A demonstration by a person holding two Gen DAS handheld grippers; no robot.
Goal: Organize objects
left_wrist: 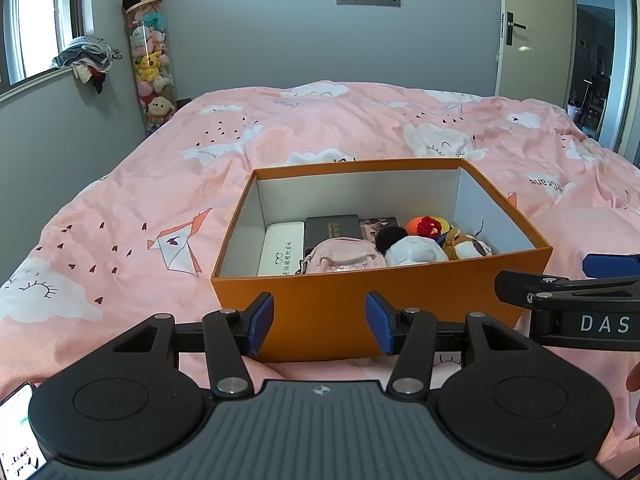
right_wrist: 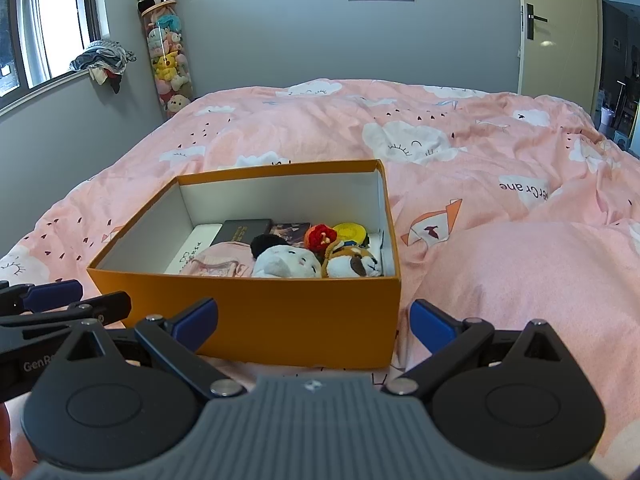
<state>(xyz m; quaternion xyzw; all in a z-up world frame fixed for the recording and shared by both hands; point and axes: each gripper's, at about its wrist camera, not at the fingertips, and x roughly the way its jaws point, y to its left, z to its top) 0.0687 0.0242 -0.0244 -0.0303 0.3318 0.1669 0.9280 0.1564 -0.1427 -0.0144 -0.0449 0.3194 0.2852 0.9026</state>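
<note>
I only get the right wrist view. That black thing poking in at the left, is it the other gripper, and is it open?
Observer: Yes, that's the left gripper, open and facing the box wall.
Visitor: What's the pink lump inside?
Observer: A small pink backpack with a zipper.
Visitor: Anything beside that gripper?
Observer: A lit phone, at its lower left.

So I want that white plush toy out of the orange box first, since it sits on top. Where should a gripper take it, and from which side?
Judging by its pose, grip the white plush toy across its rounded upper body, coming straight down from above. The orange box walls block any side approach, and the brown-and-white plush crowds its right. Both the left gripper and right gripper are open and empty.
</note>
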